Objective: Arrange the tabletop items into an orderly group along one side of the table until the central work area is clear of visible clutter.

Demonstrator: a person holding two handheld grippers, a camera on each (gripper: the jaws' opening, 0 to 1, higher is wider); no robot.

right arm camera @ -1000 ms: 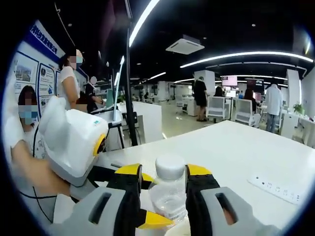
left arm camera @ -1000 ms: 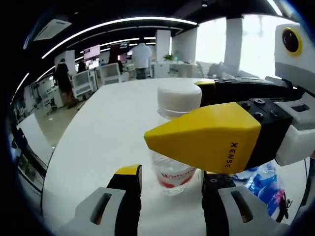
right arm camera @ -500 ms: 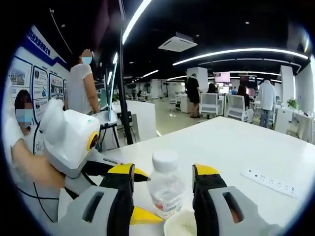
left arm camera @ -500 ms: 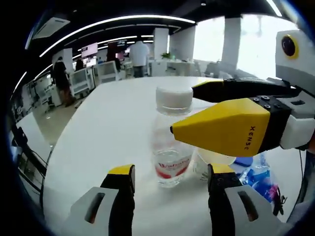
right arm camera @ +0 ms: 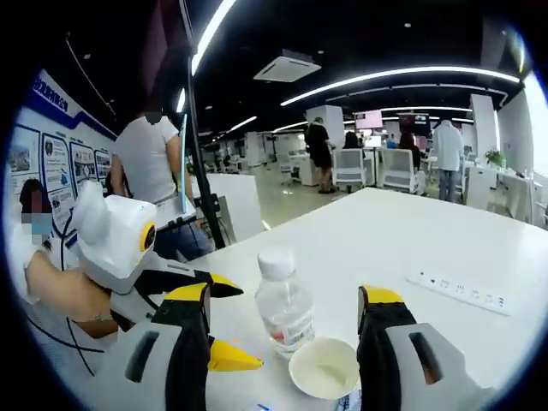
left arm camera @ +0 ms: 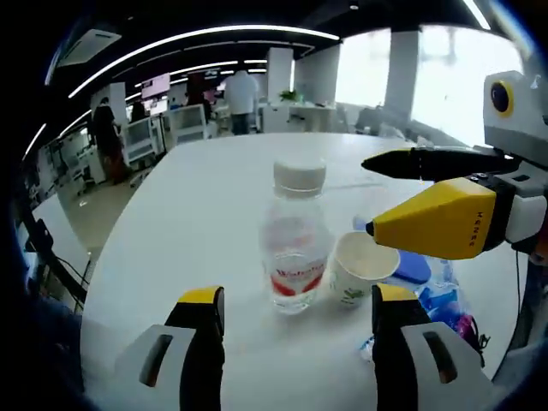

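Your water bottle point(left arm camera: 295, 241) stands upright on the white worktop point(left arm camera: 188, 223), dead ahead of your left gripper point(left arm camera: 295, 312), whose jaws are spread wide and hold nothing. A paper cup point(left arm camera: 360, 267) sits just beside the bottle. In the right gripper view the bottle point(right arm camera: 283, 301) and cup point(right arm camera: 324, 368) lie straight ahead of your right gripper point(right arm camera: 287, 312), also wide open and empty. Both grippers look about equally near; the bottle's long axis is vertical, so you could close from the side.

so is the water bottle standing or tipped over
Standing: the water bottle sits upright on the table, white cap on top, beside the paper cup.
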